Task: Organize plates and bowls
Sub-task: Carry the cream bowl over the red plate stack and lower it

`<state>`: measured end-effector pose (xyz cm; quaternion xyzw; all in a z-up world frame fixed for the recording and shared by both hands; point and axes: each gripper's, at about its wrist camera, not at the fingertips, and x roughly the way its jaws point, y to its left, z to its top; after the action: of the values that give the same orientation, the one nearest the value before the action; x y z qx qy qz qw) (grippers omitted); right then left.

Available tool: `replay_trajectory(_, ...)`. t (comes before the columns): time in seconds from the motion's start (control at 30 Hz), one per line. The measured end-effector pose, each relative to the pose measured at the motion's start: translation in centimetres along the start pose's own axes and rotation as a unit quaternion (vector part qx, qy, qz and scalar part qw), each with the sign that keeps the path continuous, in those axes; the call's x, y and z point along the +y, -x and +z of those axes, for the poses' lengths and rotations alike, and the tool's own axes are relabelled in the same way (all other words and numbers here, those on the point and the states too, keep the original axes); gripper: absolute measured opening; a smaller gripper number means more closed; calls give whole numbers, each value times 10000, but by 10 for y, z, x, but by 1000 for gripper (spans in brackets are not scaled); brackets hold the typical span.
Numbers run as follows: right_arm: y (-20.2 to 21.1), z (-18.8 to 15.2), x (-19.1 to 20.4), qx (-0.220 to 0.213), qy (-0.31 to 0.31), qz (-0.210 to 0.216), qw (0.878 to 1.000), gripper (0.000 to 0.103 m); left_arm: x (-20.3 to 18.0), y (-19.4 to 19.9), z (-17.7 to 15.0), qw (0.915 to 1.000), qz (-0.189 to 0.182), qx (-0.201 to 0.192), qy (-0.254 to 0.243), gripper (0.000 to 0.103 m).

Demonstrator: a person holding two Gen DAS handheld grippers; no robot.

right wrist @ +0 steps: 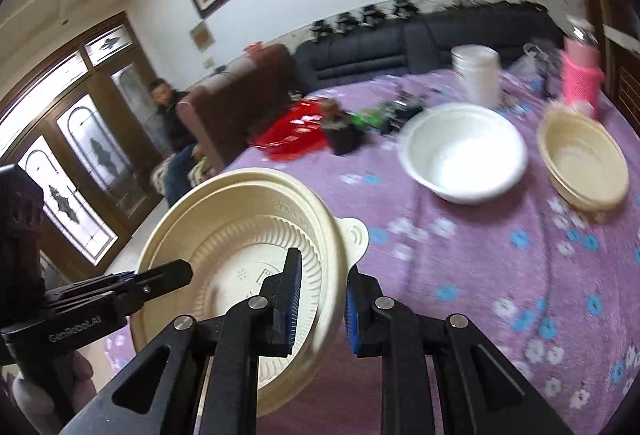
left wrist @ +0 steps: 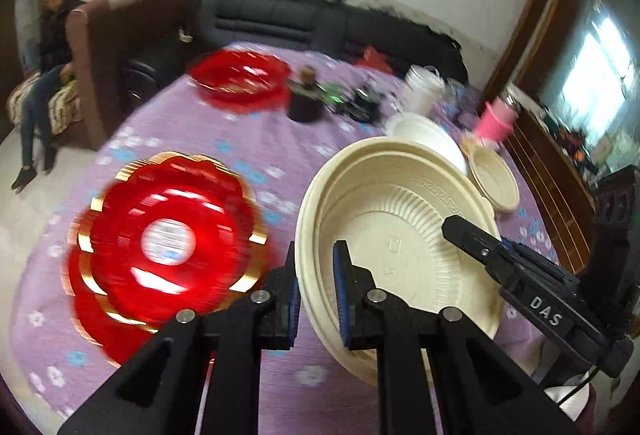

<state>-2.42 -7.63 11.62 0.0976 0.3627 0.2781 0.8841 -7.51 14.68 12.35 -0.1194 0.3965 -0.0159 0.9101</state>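
Both grippers hold one stack of cream plates (left wrist: pixel 400 235), tilted above the purple tablecloth (left wrist: pixel 248 139). My left gripper (left wrist: pixel 318 299) is shut on its near left rim. My right gripper (right wrist: pixel 320 309) is shut on the opposite rim of the same stack (right wrist: pixel 248 255). The right gripper shows in the left wrist view (left wrist: pixel 480 247), and the left gripper shows in the right wrist view (right wrist: pixel 160 279). A stack of red plates with gold edges (left wrist: pixel 160 243) lies to the left. A white bowl (right wrist: pixel 464 155) and a cream bowl (right wrist: pixel 584 159) sit further back.
A red plate (left wrist: pixel 240 75) lies at the far side with a dark jar (left wrist: pixel 306 97), a white container (right wrist: pixel 478 73) and a pink cup (right wrist: pixel 580 75). A black sofa (left wrist: pixel 280 19) stands behind the table. A person (left wrist: pixel 48 67) sits at left.
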Motion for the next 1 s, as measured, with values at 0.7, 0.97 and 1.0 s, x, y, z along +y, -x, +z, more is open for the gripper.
replay_trajectory(0.7, -134, 1, 141, 888, 1027, -309, 9903, 21, 154, -26, 16, 9908, 1218, 221, 554, 16)
replay_trajectory(0.97, -148, -10, 140, 960, 1183, -529, 9869, 23, 153, -25, 13, 9909, 1262, 178, 429, 54)
replay_trajectory(1.0, -146, -11, 141, 896, 1241, -598, 9864, 23, 153, -23, 13, 9908, 1279, 144, 414, 54)
